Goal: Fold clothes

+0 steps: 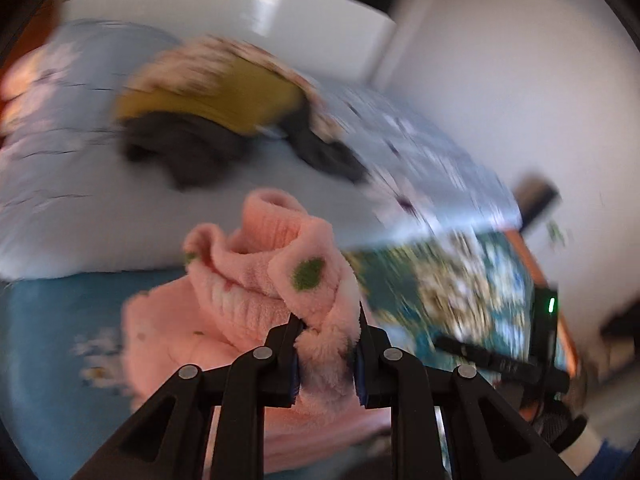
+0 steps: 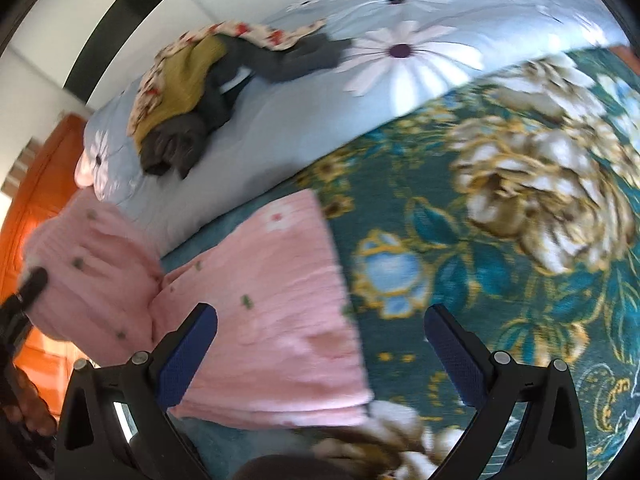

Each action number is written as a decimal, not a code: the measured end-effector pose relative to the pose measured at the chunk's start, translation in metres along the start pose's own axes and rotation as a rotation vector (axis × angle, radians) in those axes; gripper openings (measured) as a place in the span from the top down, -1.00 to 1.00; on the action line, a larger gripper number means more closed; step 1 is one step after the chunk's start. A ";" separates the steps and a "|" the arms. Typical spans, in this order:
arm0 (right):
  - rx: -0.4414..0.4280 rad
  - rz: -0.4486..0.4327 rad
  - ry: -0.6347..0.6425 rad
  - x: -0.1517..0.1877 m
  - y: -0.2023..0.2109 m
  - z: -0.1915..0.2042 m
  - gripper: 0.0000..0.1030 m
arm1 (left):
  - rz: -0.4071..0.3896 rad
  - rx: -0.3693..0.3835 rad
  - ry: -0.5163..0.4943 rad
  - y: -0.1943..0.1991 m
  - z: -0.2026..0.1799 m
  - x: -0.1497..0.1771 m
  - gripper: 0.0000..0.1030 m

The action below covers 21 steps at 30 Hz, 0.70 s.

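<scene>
A fluffy pink garment (image 1: 256, 280) with green dots lies on the teal floral bedspread (image 2: 500, 220). My left gripper (image 1: 328, 320) is shut on a bunched edge of it and lifts that part, which folds over in front of the fingers. In the right wrist view the pink garment (image 2: 272, 320) lies partly flat, with its left part raised. My right gripper (image 2: 320, 320) is open and empty just above the garment's right edge. The left gripper's tip (image 2: 32, 280) shows at the far left.
A pile of clothes (image 2: 188, 88), mustard, dark grey and floral, lies on a light blue flowered quilt (image 2: 400, 52) behind the garment. An orange headboard (image 2: 36, 200) is at the left. White walls surround the bed. The right gripper's body (image 1: 548, 344) shows at the right.
</scene>
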State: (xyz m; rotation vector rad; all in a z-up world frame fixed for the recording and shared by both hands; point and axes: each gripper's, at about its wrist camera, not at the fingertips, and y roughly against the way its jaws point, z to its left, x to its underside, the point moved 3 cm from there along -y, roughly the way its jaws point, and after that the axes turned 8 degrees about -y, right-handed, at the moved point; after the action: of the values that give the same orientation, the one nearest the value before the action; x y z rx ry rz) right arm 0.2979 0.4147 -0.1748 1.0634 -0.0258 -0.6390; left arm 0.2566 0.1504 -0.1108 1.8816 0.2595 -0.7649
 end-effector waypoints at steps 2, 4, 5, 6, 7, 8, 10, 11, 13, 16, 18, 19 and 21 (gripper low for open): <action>0.004 -0.008 -0.031 -0.001 0.003 -0.016 -1.00 | 0.082 0.014 -0.064 -0.029 -0.038 0.012 0.59; 0.009 -0.010 -0.064 0.001 0.005 -0.030 -1.00 | 0.151 0.019 -0.099 -0.058 -0.060 0.023 0.59; 0.012 -0.009 -0.080 0.002 0.006 -0.037 -1.00 | 0.183 0.019 -0.106 -0.069 -0.069 0.030 0.59; 0.015 -0.008 -0.095 0.004 0.006 -0.044 -1.00 | 0.215 0.019 -0.112 -0.081 -0.078 0.036 0.59; 0.018 -0.007 -0.110 0.005 0.006 -0.050 -1.00 | 0.244 0.024 -0.117 -0.093 -0.085 0.041 0.59; 0.021 -0.006 -0.122 0.006 0.006 -0.056 -1.00 | 0.261 0.021 -0.127 -0.100 -0.090 0.045 0.59; 0.026 -0.005 -0.136 0.008 0.006 -0.063 -1.00 | 0.298 0.016 -0.152 -0.115 -0.099 0.051 0.59; 0.028 -0.005 -0.139 0.008 0.007 -0.066 -1.00 | 0.314 0.012 -0.157 -0.120 -0.100 0.054 0.58; 0.031 -0.006 -0.139 0.007 0.007 -0.067 -1.00 | 0.369 0.030 -0.163 -0.130 -0.100 0.063 0.52; 0.025 -0.012 -0.133 0.005 0.009 -0.063 -1.00 | 0.386 0.044 -0.169 -0.132 -0.098 0.068 0.42; 0.020 -0.013 -0.118 0.005 0.009 -0.058 -1.00 | 0.373 0.083 -0.148 -0.124 -0.095 0.066 0.20; 0.018 -0.011 -0.107 0.004 0.008 -0.055 -1.00 | 0.367 0.115 -0.120 -0.117 -0.092 0.064 0.01; 0.008 -0.001 -0.080 0.004 0.005 -0.047 -1.00 | 0.345 0.163 -0.083 -0.106 -0.088 0.059 -0.21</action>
State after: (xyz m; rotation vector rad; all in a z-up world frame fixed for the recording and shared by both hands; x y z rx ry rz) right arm 0.3184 0.4518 -0.1950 1.0452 -0.0980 -0.6823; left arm 0.2834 0.2649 -0.2040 1.9719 -0.1828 -0.6394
